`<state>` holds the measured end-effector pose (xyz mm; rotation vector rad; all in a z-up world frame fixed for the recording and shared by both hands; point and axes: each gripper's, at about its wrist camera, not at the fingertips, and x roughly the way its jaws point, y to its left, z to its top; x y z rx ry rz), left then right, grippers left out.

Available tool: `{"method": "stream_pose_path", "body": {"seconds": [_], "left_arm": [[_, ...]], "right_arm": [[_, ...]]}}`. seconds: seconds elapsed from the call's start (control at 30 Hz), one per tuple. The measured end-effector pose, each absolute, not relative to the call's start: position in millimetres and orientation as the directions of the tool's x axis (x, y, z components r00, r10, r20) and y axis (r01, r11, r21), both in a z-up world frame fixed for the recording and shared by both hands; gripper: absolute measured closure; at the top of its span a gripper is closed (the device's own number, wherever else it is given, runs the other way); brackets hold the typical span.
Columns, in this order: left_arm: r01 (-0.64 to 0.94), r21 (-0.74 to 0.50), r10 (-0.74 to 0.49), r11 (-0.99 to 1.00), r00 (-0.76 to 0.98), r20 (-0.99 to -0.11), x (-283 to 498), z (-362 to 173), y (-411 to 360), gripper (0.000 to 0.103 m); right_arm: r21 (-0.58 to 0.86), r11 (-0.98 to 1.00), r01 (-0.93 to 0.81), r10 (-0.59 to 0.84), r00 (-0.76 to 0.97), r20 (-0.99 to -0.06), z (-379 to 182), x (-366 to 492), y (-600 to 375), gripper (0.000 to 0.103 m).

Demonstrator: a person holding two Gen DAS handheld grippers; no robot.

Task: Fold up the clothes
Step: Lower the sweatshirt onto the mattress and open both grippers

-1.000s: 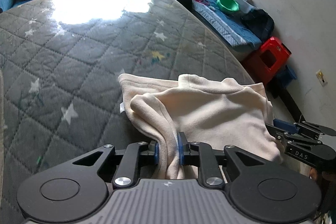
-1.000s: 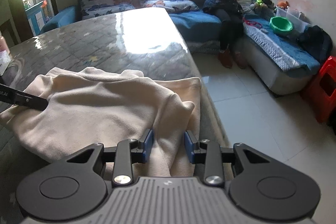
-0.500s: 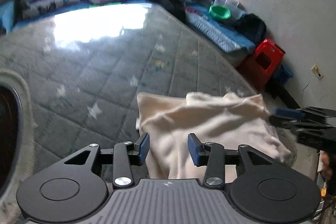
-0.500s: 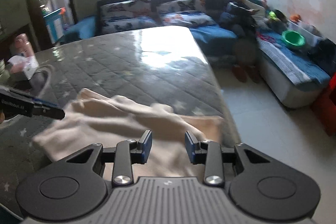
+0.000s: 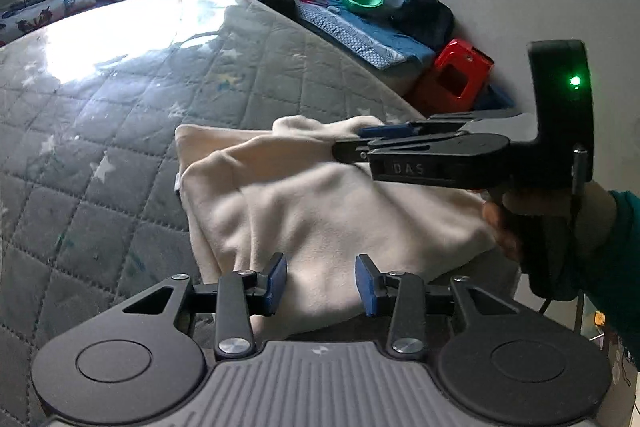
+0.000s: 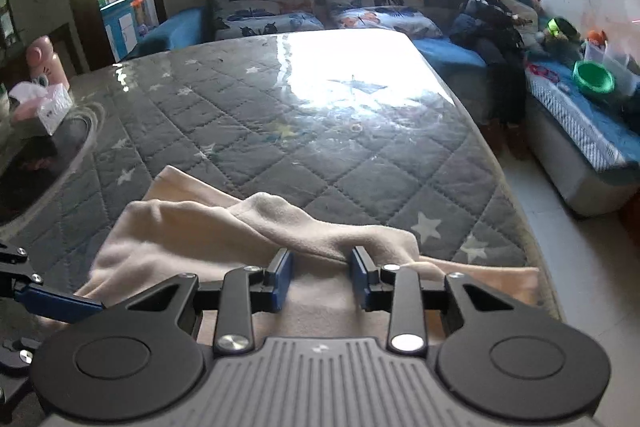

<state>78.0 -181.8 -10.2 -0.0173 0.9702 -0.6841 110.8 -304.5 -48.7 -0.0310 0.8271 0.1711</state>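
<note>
now, in the left wrist view, my left claw has its pads apart over the near edge of the cream garment, which lies folded on the quilted grey mattress. in the right wrist view, my right claw is also apart, just above the garment's raised fold.

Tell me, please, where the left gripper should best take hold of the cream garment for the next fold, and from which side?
Probably the near-left corner of the cream garment, where its folded layers stack into a thick edge. The left gripper hangs open just above that edge, so coming straight forward and down from the near side should catch all the layers. The right gripper is open too.
</note>
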Motion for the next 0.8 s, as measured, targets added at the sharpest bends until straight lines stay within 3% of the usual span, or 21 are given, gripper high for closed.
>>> {"method": "stream_pose_path", "body": {"seconds": [0.3,0.63,0.8], "left_arm": [[0.511,-0.318,-0.542,0.798,0.379,-0.750,77.3,-8.7,-173.8,0.060],[0.502,-0.312,-0.532,0.807,0.386,-0.754,71.9,-4.3,-170.7,0.045],[0.495,-0.301,-0.519,0.815,0.396,-0.757,68.0,-3.8,-170.3,0.043]], "right_arm": [[0.032,0.973,-0.228,0.177,0.648,-0.741,-42.1,122.3,-283.1,0.070],[0.022,0.975,-0.222,0.168,0.667,-0.726,-38.0,119.9,-274.9,0.070],[0.022,0.976,-0.216,0.161,0.652,-0.741,-48.8,126.0,-273.4,0.070]]}}
